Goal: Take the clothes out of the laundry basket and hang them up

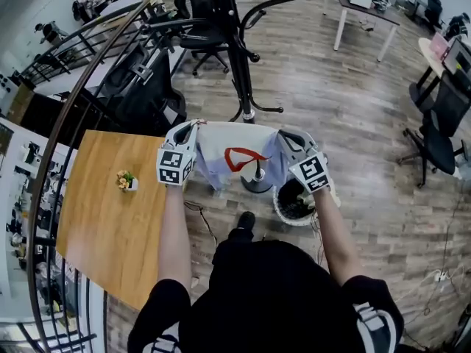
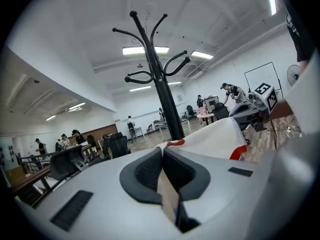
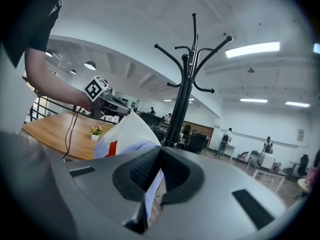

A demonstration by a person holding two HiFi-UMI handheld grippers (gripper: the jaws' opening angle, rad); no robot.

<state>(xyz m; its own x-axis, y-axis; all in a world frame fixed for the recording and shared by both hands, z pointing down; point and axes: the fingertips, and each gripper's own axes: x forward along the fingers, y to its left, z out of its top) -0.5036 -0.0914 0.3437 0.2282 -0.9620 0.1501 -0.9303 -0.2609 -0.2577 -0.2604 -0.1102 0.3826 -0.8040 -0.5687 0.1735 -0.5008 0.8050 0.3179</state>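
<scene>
A white garment with a red mark (image 1: 237,157) is stretched between my two grippers in front of the black coat stand (image 1: 232,43). My left gripper (image 1: 193,126) is shut on its left edge, and the cloth (image 2: 220,139) runs away from the jaws in the left gripper view. My right gripper (image 1: 285,135) is shut on the right edge; pale cloth (image 3: 127,134) is pinched between the pads. The laundry basket (image 1: 296,201) stands on the floor below the right gripper, with dark contents. The stand's hooks (image 2: 150,59) rise above the garment, also seen as the coat stand (image 3: 186,84) from the right gripper.
A wooden table (image 1: 110,219) with a small potted plant (image 1: 126,180) is at my left. Black railings (image 1: 88,65) and office chairs (image 1: 441,131) ring the wooden floor. A white desk (image 1: 364,13) stands far back. The stand's round base (image 1: 257,182) sits beside the basket.
</scene>
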